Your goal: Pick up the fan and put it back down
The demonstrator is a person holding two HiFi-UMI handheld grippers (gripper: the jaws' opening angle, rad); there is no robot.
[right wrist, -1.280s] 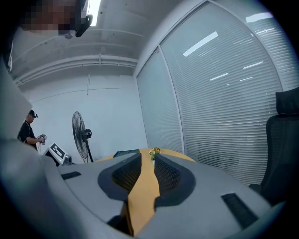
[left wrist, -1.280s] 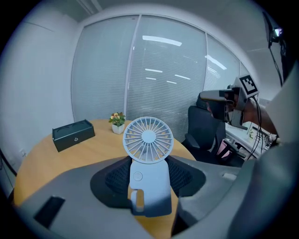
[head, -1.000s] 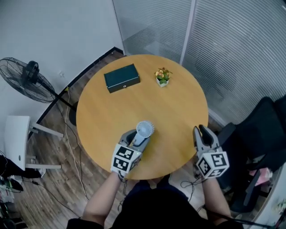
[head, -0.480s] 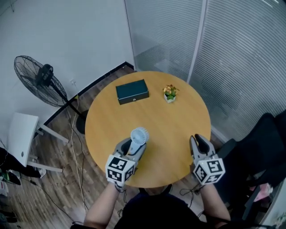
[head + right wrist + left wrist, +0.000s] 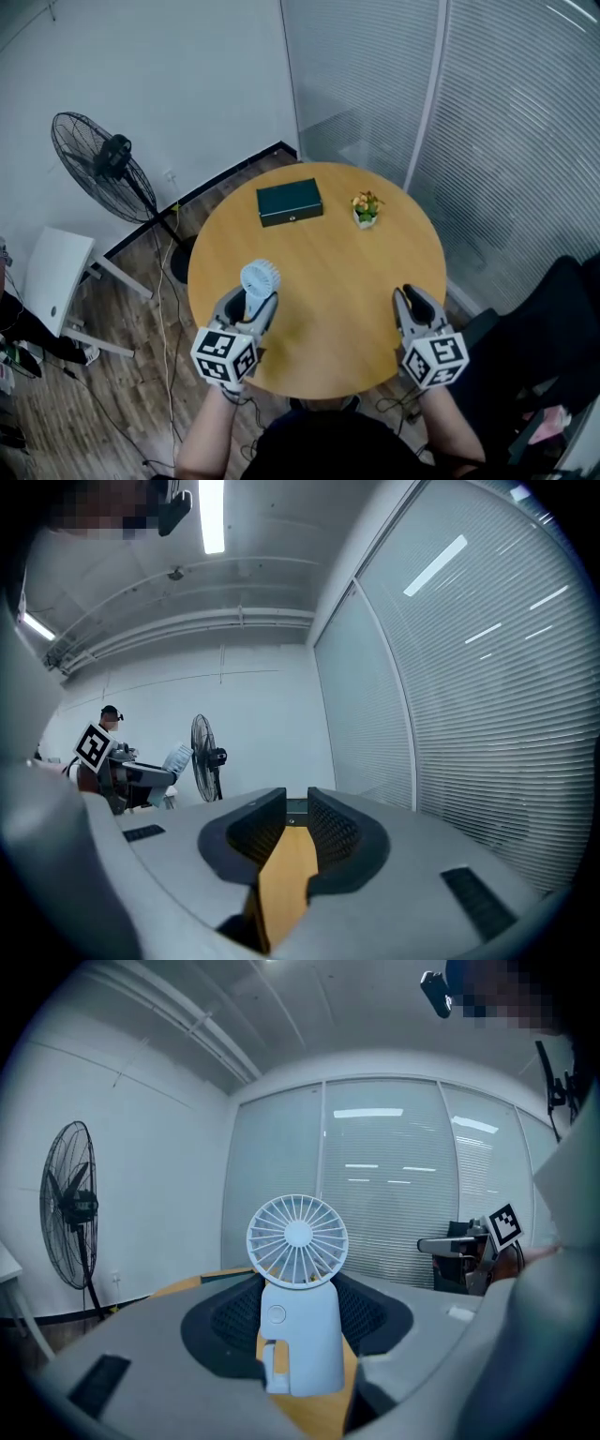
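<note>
The left gripper (image 5: 247, 306) is holding the small white handheld fan (image 5: 260, 279) upright between wide-set fingers, over the near-left edge of the round wooden bench (image 5: 347, 272). The right gripper (image 5: 412, 302), over its near-right edge, is gripping nothing, its fingers narrowly apart, having just been closing.

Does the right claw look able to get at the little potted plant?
Probably yes: only bare table lies between the right claw and the potted plant. Its jaws have just been closing, with nothing between them.

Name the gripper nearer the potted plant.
Right. The right gripper, its empty jaws just now closing, is over the table edge in line with the plant; the left gripper, holding the fan, is farther across.
</note>
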